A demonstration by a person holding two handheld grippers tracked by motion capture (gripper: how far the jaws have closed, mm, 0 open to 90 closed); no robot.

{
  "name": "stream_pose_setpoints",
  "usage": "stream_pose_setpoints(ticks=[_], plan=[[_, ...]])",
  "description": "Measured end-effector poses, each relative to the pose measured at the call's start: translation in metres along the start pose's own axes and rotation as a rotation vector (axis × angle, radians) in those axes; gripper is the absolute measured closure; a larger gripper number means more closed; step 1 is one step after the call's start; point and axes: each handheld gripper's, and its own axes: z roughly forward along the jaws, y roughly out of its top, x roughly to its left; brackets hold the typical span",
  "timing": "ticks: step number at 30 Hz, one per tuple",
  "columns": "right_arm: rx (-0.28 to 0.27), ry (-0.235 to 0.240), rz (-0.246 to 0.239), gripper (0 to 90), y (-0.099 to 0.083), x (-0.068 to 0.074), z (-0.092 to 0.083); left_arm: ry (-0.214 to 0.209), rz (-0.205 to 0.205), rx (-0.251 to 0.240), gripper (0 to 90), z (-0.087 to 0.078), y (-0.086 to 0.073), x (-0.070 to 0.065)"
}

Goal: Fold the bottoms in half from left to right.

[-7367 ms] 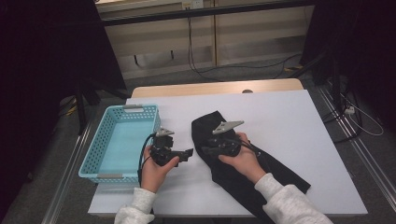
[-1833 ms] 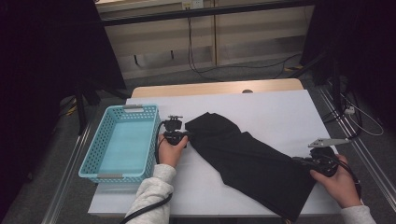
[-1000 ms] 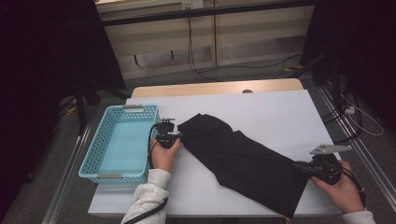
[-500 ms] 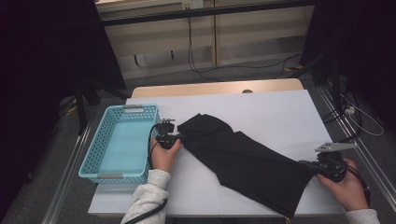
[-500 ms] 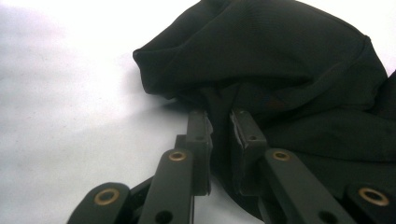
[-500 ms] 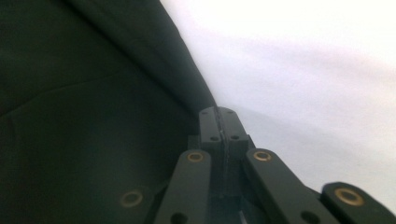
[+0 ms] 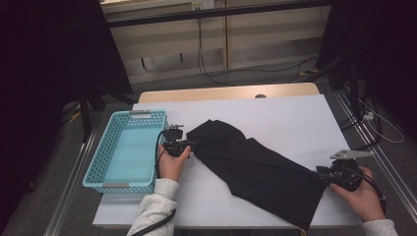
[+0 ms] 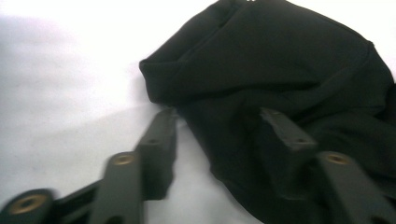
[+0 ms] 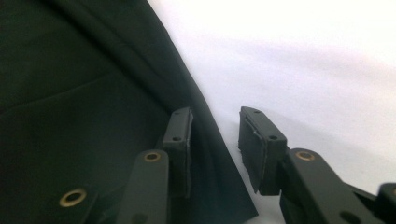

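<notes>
A long black cloth garment (image 7: 255, 172) lies stretched slantwise across the white table (image 7: 295, 118), one end near the light-blue plastic basket (image 7: 129, 150) and the other close to the table's near right edge. The left claw (image 7: 191, 144) sits at the bunched end beside the basket; in the left gripper view its jaws stand apart, having just been opening, with the cloth's (image 8: 280, 79) edge lying loose between them and no pad pressing on it. The right claw (image 7: 319, 173) is at the far end; in the right gripper view its jaws have also just parted a little, one lying over the fabric (image 9: 84, 107), the other over bare table, a clear gap between them (so nothing is pinched there either).

By my reading, the spreading step is finishing: both ends have been let go and the garment lies flat. The next move probably calls for a fresh grip, each claw closing on a corner or hem, so that the cloth can be folded over itself before it goes to the basket.
</notes>
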Motion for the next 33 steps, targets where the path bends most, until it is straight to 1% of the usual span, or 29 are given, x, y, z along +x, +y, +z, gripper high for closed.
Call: stream_pose_setpoints(ticks=[1, 2, 3, 4, 5, 6, 8, 13, 14, 16, 21, 22, 23, 25, 26, 28, 29, 30, 33], plan=[[0.001, 0.0, -0.007, 69.7, 0.0, 0.0, 0.0, 0.002, 0.001, -0.002, 43.1, 0.0, 0.0, 0.0], [0.002, 0.006, -0.003, 74.0, 0.0, 0.0, 0.0, 0.009, 0.008, -0.006, 42.3, 0.0, 0.0, 0.0], [0.002, 0.006, -0.003, 74.0, 0.0, 0.0, 0.0, 0.009, 0.008, -0.006, 40.5, 0.0, 0.0, 0.0], [-0.005, 0.036, -0.012, 81.8, -0.001, 0.001, 0.002, 0.014, 0.007, -0.003, 39.5, 0.001, 0.0, 0.001], [-0.002, 0.046, -0.015, 86.9, -0.001, 0.002, 0.002, 0.014, 0.007, -0.003, 39.4, 0.001, 0.0, 0.001], [0.002, 0.061, -0.011, 87.7, -0.001, 0.002, 0.002, 0.014, 0.009, 0.001, 38.8, 0.001, 0.0, 0.002], [0.002, 0.067, -0.01, 88.9, 0.0, 0.001, 0.001, 0.022, 0.004, 0.0, 37.7, 0.002, 0.0, 0.002], [0.012, 0.061, -0.002, 89.4, 0.0, -0.003, -0.001, 0.024, -0.001, -0.004, 37.4, 0.001, 0.0, 0.004], [0.014, 0.051, -0.003, 89.5, 0.0, -0.007, -0.003, 0.022, -0.005, -0.001, 37.4, 0.0, 0.0, 0.004], [0.018, 0.048, 0.008, 89.6, -0.001, -0.01, -0.005, 0.02, -0.008, -0.001, 37.4, 0.0, 0.0, 0.005], [0.016, -0.005, 0.029, 89.4, -0.004, -0.023, -0.012, 0.021, -0.009, -0.007, 36.8, 0.0, 0.001, 0.003], [0.01, -0.031, 0.023, 89.2, -0.004, -0.024, -0.013, 0.016, -0.005, -0.007, 37.0, 0.001, 0.002, 0.003], [0.002, -0.047, 0.008, 88.4, -0.004, -0.024, -0.013, 0.016, -0.005, -0.007, 38.9, 0.001, 0.002, 0.003], [-0.015, -0.045, -0.01, 83.7, -0.002, -0.021, -0.012, 0.012, 0.003, -0.001, 41.6, 0.002, 0.003, 0.001], [-0.024, -0.04, -0.026, 80.3, 0.0, -0.018, -0.011, 0.007, -0.001, 0.003, 44.8, 0.003, 0.003, 0.001], [-0.042, -0.023, -0.048, 73.4, 0.006, -0.01, -0.008, 0.012, 0.001, 0.004, 45.9, 0.003, 0.003, 0.001], [-0.042, -0.023, -0.048, 73.4, 0.006, -0.01, -0.008, 0.012, 0.001, 0.004, 46.7, 0.003, 0.003, 0.001], [-0.058, -0.01, -0.064, 67.1, 0.013, 0.001, -0.005, 0.021, 0.004, 0.002, 48.4, 0.003, 0.004, 0.002], [-0.076, 0.033, -0.078, 61.1, 0.023, 0.015, 0.0, 0.016, 0.007, 0.001, 56.1, 0.002, 0.005, 0.003]])
